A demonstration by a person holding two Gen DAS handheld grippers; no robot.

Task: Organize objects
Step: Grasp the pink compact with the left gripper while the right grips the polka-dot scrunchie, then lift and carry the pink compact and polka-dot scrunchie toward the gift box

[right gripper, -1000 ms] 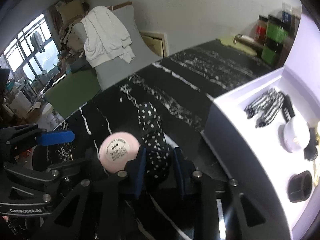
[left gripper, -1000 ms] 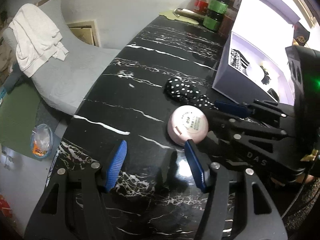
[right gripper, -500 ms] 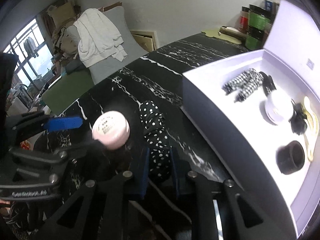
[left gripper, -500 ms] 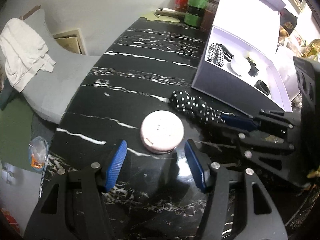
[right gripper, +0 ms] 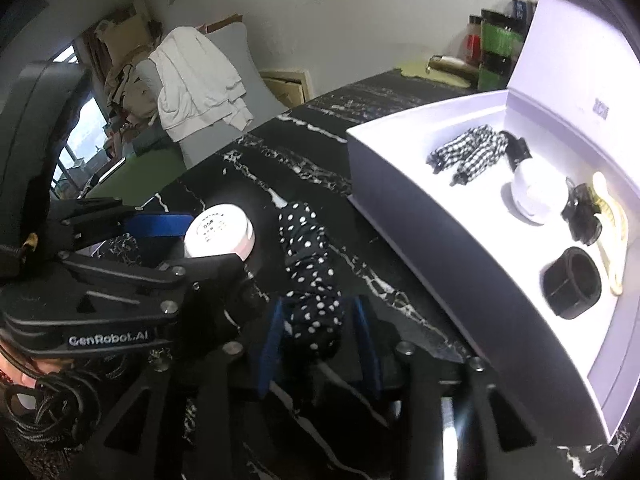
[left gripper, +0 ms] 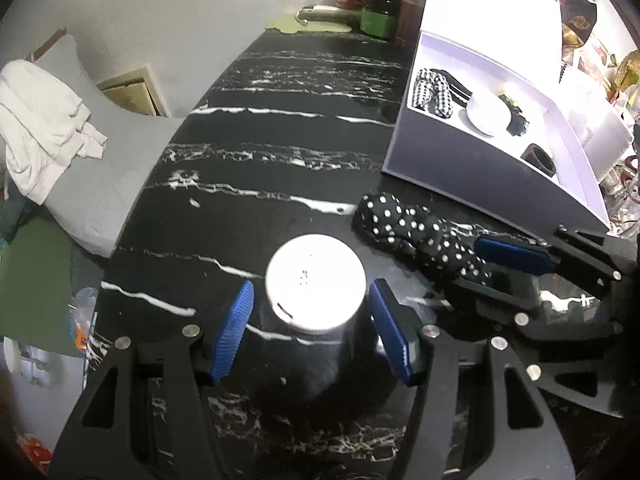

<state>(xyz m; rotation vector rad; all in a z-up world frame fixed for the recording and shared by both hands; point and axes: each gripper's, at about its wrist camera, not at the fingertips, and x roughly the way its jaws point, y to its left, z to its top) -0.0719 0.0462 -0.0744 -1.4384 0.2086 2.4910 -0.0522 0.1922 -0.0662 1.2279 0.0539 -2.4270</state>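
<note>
One polka-dot scrunchie (right gripper: 310, 276), lengthwise between right gripper (right gripper: 320, 340) pads

wall: we see it plain and pale (left gripper: 168, 8), beyond the jaws
chair: grey (right gripper: 236, 64), left beyond the jaws, white cloth (right gripper: 192, 80) draped over
window: daylit (right gripper: 80, 136), far left

"GenRobot.AI" stands in white on the black body of the left gripper (right gripper: 224, 240). The round jar (right gripper: 219, 231) near the bench's edge bears a printed label, too blurred to read.
</note>
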